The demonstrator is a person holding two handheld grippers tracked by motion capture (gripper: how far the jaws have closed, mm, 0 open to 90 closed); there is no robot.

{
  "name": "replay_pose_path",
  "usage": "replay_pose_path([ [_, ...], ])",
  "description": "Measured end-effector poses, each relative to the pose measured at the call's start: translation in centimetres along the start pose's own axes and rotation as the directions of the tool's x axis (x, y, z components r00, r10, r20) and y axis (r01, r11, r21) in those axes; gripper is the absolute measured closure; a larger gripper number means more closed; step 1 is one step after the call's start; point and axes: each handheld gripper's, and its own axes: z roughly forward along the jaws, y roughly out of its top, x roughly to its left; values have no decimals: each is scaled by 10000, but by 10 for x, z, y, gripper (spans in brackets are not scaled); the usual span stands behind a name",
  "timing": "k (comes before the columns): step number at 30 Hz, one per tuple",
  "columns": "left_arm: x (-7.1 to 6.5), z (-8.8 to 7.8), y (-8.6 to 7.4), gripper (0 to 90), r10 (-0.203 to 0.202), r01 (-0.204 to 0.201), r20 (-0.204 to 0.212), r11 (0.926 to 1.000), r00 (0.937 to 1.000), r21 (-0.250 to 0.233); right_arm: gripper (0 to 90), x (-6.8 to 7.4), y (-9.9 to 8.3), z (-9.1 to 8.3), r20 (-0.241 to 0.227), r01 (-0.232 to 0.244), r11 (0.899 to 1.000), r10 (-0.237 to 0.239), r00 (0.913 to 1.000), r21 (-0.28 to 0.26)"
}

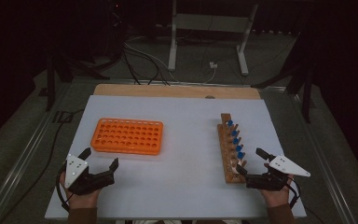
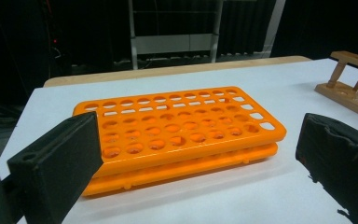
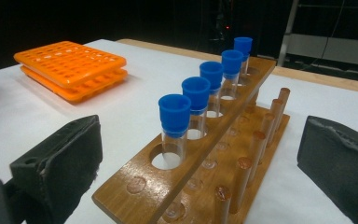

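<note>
An orange plastic tube rack (image 1: 127,136) with many empty holes lies on the left half of the white table; it fills the middle of the left gripper view (image 2: 177,135). A wooden rack (image 1: 230,149) on the right holds several clear tubes with blue caps (image 3: 199,95) in a row. My left gripper (image 1: 100,158) rests near the front left edge, open and empty, a short way in front of the orange rack. My right gripper (image 1: 251,161) is open and empty at the near end of the wooden rack (image 3: 205,158), its jaws on either side of that end without touching it.
The white table top (image 1: 186,154) has a wooden strip (image 1: 177,91) along its far edge. Beyond it stand a metal frame (image 1: 209,32) and cables on the floor. The orange rack also shows far left in the right gripper view (image 3: 72,67).
</note>
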Motion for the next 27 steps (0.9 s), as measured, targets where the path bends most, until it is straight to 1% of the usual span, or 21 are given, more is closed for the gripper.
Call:
replay_pose_path([
  [5, -1, 0, 0, 12, 93, -93, 9, 10000, 10000, -14, 3, -1, 2, -2, -56, -113, 9999, 113, 9999, -26],
  [12, -1, 1, 1, 12, 80, -80, 62, 10000, 9999, 9, 4, -3, 6, -4, -63, -219, 9997, 218, 9997, -66],
  [21, -2, 2, 0, 12, 60, -60, 55, 10000, 10000, 47, 4, -3, 9, -3, -110, -316, 9995, 317, 9994, 38],
  [22, -2, 2, 0, 12, 45, -45, 62, 10000, 10000, 44, 24, -2, 10, -3, -138, -322, 9995, 323, 9994, 67],
  [26, -2, 2, 0, 12, 13, -13, 69, 10000, 10000, 39, 45, -2, 13, -3, -212, -342, 9993, 346, 9992, 170],
  [27, -2, 3, 0, 12, 9, -10, 67, 10000, 10000, 43, 64, 0, 15, -2, -206, -293, 9993, 298, 9993, 232],
])
